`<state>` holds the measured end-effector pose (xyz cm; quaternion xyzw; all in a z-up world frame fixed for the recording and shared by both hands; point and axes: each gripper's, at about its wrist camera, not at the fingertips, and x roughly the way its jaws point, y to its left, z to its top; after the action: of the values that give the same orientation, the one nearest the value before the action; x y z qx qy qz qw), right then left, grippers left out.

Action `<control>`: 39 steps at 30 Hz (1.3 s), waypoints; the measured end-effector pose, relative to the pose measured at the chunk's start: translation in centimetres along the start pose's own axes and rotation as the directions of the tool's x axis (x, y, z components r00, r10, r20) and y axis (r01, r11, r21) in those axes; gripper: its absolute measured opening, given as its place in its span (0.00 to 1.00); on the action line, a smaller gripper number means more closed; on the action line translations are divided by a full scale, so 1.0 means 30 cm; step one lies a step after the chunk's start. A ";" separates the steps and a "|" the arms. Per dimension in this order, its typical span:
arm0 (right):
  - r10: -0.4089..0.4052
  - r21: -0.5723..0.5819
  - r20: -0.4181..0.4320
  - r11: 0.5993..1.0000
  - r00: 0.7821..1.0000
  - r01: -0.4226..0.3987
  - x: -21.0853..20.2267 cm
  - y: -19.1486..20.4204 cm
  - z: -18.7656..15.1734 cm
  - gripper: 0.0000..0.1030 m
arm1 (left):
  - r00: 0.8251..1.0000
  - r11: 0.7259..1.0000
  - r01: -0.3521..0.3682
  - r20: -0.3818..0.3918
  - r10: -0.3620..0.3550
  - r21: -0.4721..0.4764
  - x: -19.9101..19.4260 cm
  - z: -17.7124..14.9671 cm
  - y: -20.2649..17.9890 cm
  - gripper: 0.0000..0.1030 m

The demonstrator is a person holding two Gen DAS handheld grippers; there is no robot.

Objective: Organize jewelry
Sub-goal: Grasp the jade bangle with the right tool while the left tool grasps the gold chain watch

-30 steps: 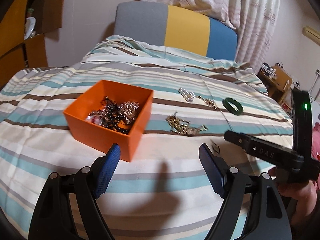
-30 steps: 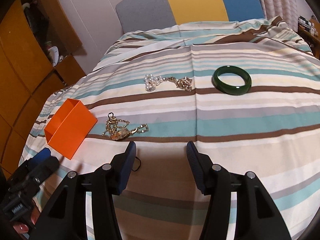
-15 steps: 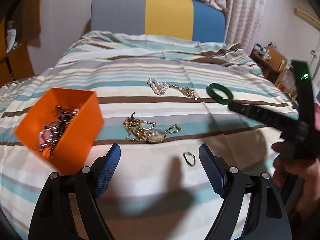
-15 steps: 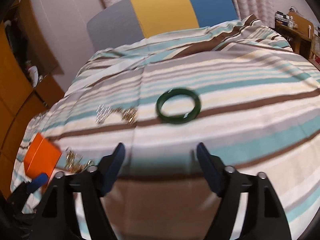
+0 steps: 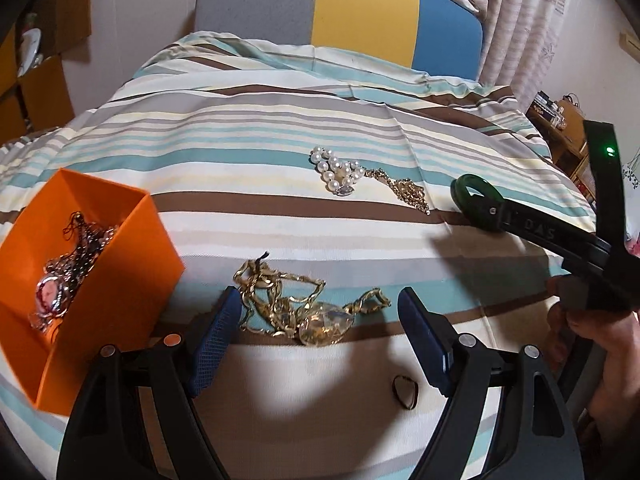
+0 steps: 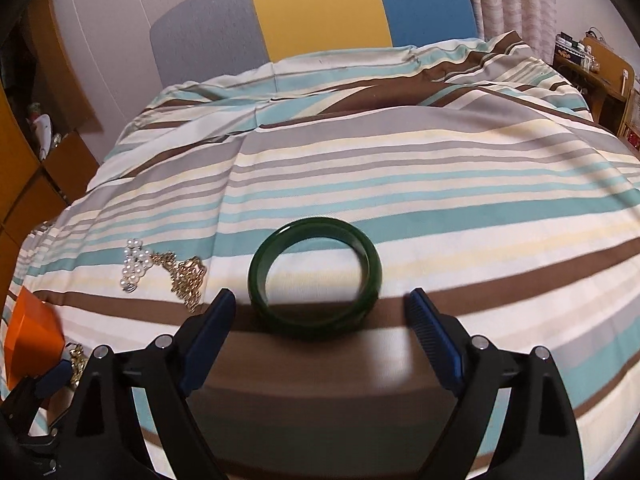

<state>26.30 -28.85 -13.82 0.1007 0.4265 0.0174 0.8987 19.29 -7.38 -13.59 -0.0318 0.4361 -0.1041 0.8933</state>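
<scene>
An orange box (image 5: pixel 132 280) holding tangled chains sits on the striped bedspread at the left. My left gripper (image 5: pixel 320 320) is open, its fingertips on either side of a gold chain with a clear pendant (image 5: pixel 304 312). A small dark ring (image 5: pixel 405 391) lies just below its right finger. Farther back lies a pearl and gold chain piece (image 5: pixel 352 178). My right gripper (image 6: pixel 322 320) is open and low over the bed, straddling a dark green bangle (image 6: pixel 314 276). From the left wrist view the bangle (image 5: pixel 472 194) is partly hidden behind the right gripper's finger.
A grey, yellow and blue headboard (image 5: pixel 340 8) stands at the far end of the bed. Wooden cabinets (image 6: pixel 24 184) line the left side. A cluttered wooden shelf (image 6: pixel 596 68) stands at the right by the curtain. A hand (image 5: pixel 600 344) holds the right gripper.
My left gripper moved right from the orange box to the gold pendant chain. My right gripper swung right and forward, from near the small ring to the green bangle.
</scene>
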 end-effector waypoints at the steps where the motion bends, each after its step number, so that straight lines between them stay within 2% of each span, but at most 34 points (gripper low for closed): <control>1: -0.007 -0.008 -0.001 1.000 1.000 0.007 0.008 0.004 0.007 0.85 | 1.000 1.000 0.002 0.001 -0.002 0.000 0.001 0.002 0.001 0.78; 5: -0.057 -0.067 -0.001 0.996 0.998 0.057 0.033 0.029 0.022 0.71 | 1.000 1.000 0.014 0.004 -0.014 -0.007 0.001 0.004 0.002 0.78; 11: -0.069 -0.085 0.009 0.994 0.998 0.069 0.020 0.031 0.006 0.71 | 0.998 0.997 0.066 0.013 -0.065 -0.040 -0.022 -0.006 0.034 0.78; 15: -0.057 -0.064 0.019 0.996 0.998 0.058 -0.013 0.020 -0.021 0.71 | 0.999 0.999 0.052 -0.002 -0.052 -0.014 -0.017 -0.004 0.025 0.78; 20: -0.018 -0.006 0.028 1.000 0.999 0.018 -0.064 -0.011 -0.057 0.71 | 1.000 0.999 -0.001 -0.011 0.001 0.033 0.004 0.003 0.009 0.62; 22: -0.006 0.007 0.032 1.000 0.999 0.006 -0.083 -0.018 -0.067 0.71 | 1.000 0.999 -0.016 -0.013 0.017 0.046 0.008 0.005 0.006 0.49; 25: 0.009 0.024 0.034 1.000 0.999 -0.010 -0.106 -0.018 -0.081 0.71 | 1.000 0.998 -0.009 -0.017 0.010 0.063 0.004 0.001 0.004 0.38; 29: 0.027 0.041 0.041 0.999 0.999 -0.029 -0.137 -0.013 -0.104 0.71 | 1.000 0.995 0.018 -0.023 -0.016 0.097 -0.009 -0.016 -0.009 0.38; 31: 0.029 0.043 0.044 0.999 0.999 -0.031 -0.147 -0.008 -0.114 0.71 | 0.999 0.992 0.034 -0.030 -0.031 0.118 -0.003 -0.018 -0.019 0.50; 33: 0.033 0.049 0.042 0.998 0.999 -0.035 -0.150 -0.005 -0.122 0.71 | 0.999 0.991 0.018 -0.031 -0.014 0.134 0.005 -0.018 -0.035 0.50; 34: 0.035 0.053 0.041 0.998 0.999 -0.037 -0.151 -0.005 -0.124 0.71 | 0.999 0.990 0.009 -0.032 -0.004 0.143 0.008 -0.019 -0.042 0.48; 36: 0.038 0.058 0.044 0.998 0.998 -0.041 -0.156 -0.003 -0.128 0.71 | 0.999 0.987 0.002 -0.032 0.003 0.161 0.012 -0.020 -0.051 0.34; 39: 0.044 0.055 0.055 0.997 0.997 -0.047 -0.170 0.005 -0.129 0.71 | 0.999 0.987 0.026 -0.025 -0.022 0.158 0.000 -0.019 -0.045 0.33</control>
<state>20.07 -28.64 -12.29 0.1364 0.4000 0.0232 0.9060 18.63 -8.67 -13.74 0.0351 0.4366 -0.1495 0.8865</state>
